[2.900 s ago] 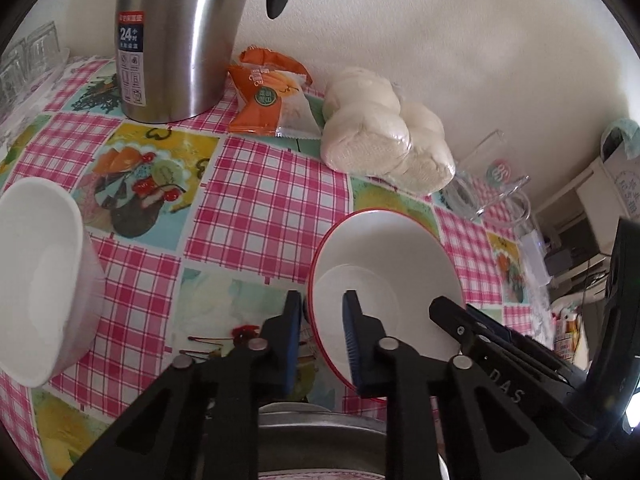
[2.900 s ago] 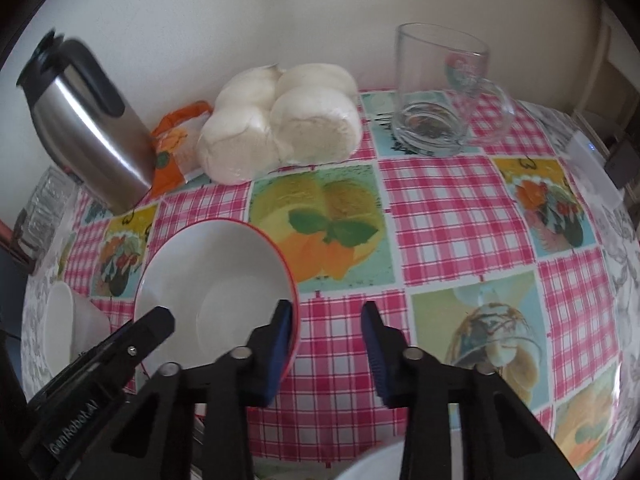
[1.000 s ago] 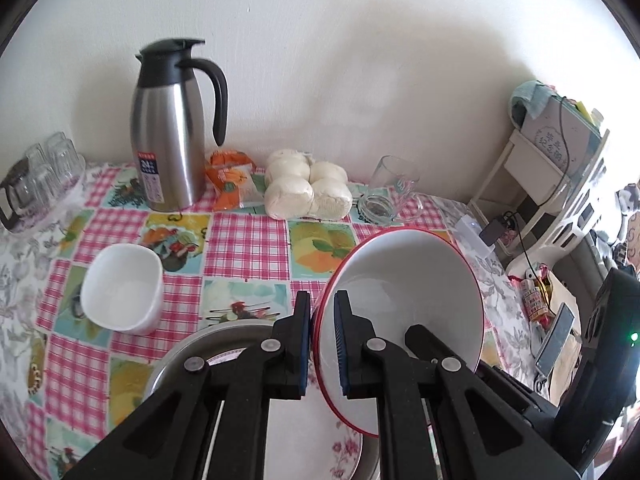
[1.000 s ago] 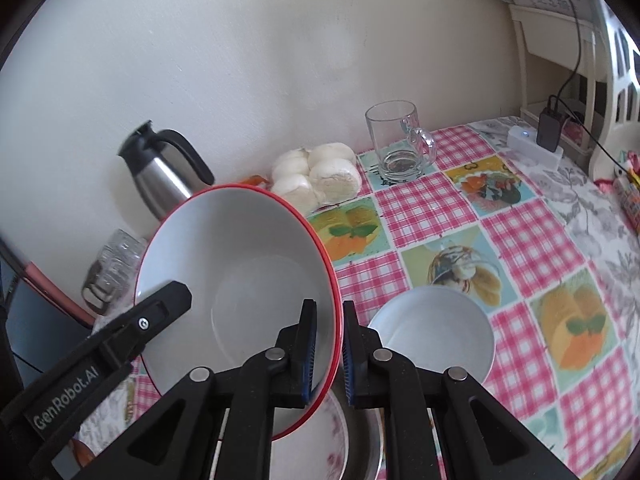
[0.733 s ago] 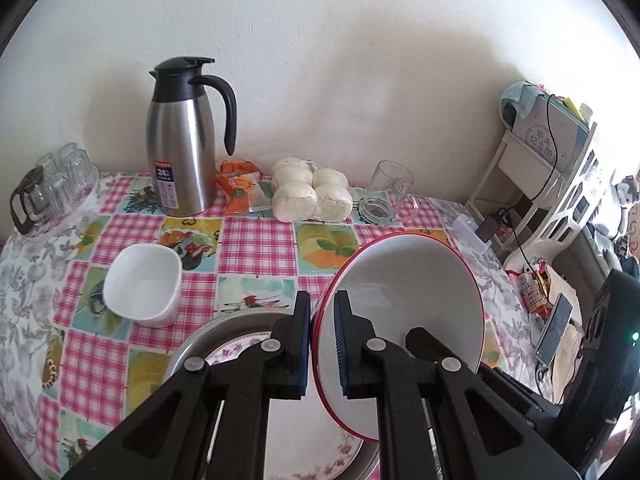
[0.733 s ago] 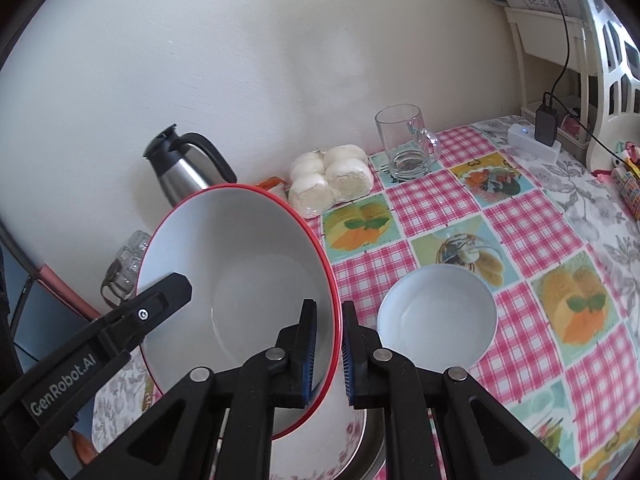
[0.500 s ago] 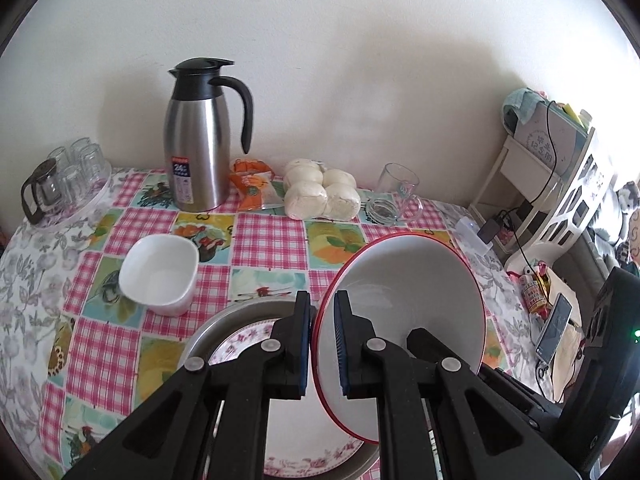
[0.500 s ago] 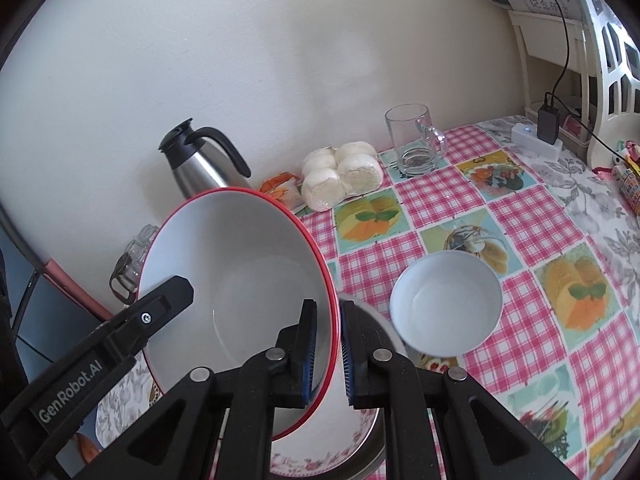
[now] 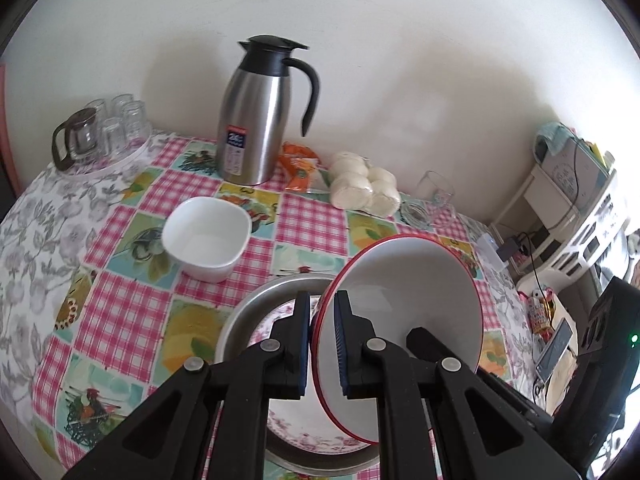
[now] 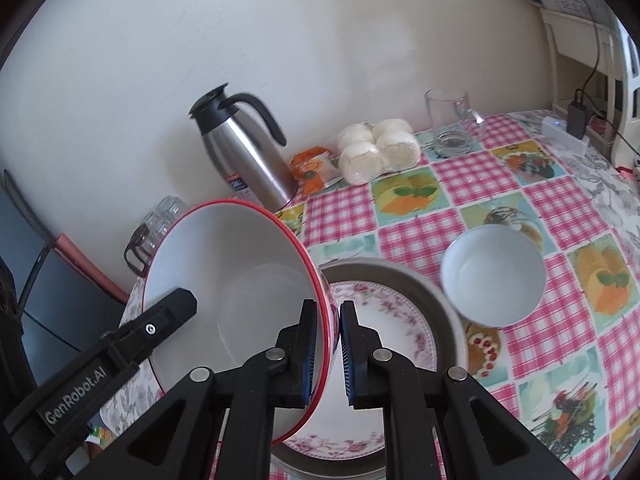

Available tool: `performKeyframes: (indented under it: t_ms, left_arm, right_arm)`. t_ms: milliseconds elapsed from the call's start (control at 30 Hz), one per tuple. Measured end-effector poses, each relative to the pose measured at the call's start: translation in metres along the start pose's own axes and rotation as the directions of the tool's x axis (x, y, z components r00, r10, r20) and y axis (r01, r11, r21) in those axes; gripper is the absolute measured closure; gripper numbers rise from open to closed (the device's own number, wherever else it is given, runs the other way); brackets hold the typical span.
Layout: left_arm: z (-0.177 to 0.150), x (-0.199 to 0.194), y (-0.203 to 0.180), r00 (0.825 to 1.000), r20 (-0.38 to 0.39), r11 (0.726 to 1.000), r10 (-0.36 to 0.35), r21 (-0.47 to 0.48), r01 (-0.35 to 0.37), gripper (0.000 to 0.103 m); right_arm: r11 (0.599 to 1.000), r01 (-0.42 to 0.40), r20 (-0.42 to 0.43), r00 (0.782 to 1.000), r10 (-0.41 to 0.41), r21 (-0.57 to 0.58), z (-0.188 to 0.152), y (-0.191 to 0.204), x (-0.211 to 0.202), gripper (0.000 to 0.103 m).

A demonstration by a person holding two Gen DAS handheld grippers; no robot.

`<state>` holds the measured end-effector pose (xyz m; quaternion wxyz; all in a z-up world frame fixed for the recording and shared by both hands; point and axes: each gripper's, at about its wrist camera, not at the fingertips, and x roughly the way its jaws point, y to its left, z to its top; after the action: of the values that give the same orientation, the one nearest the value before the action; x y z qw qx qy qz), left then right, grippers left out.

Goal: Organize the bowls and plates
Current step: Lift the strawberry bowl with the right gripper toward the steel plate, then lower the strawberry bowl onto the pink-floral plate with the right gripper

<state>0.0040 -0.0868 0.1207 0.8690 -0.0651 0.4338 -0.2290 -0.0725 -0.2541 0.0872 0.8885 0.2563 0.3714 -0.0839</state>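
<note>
Both claws grip the same red-rimmed bowl (image 9: 404,304) by opposite sides of its rim: the left claw (image 9: 322,344) is clamped on the rim nearest its camera, and the right claw (image 10: 328,354) is clamped on the far side. The bowl hangs tilted in the air above the flowered plate (image 10: 400,332), which lies inside a metal pan (image 10: 404,276) on the checked tabletop (image 9: 316,224).

The step in hand looks like carrying the bowl over to stack it. The next move likely calls for levelling the bowl, lowering it squarely onto the plate, then opening both claws together. 2 smaller bowls wait: a square white bowl (image 9: 206,236) and a round white bowl (image 10: 494,276) beside the pan.
</note>
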Motion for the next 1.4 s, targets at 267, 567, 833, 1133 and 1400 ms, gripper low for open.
performKeyframes:
  t_ms: [267,567,833,1133,1400]
  left_arm:
    - [-0.003,0.012,0.016,0.999,-0.042,0.999,0.017,-0.047,-0.019,0.091]
    - [-0.011,0.037,0.015,0.991,-0.128,0.998,0.025,-0.048,-0.031,0.091]
    - [-0.015,0.051,0.013,0.984,-0.176,0.998,0.037,-0.038,-0.044,0.091]
    - [-0.020,0.062,0.012,0.976,-0.213,0.998,0.042,-0.034,-0.050,0.091]
    - [-0.024,0.069,0.012,0.970,-0.239,0.998,0.048,-0.030,-0.057,0.091]
  right_arm:
    - [1.000,-0.006,-0.051,0.999,0.007,0.023,-0.008,0.006,0.021,0.090]
    - [0.998,0.042,-0.116,0.993,-0.035,0.056,-0.014,-0.007,0.039,0.090]
    - [0.995,0.072,-0.170,0.984,-0.058,0.075,-0.019,-0.017,0.051,0.090]
    - [0.992,0.091,-0.204,0.976,-0.072,0.082,-0.020,-0.023,0.058,0.090]
    - [0.990,0.105,-0.233,0.969,-0.081,0.092,-0.021,-0.026,0.062,0.089]
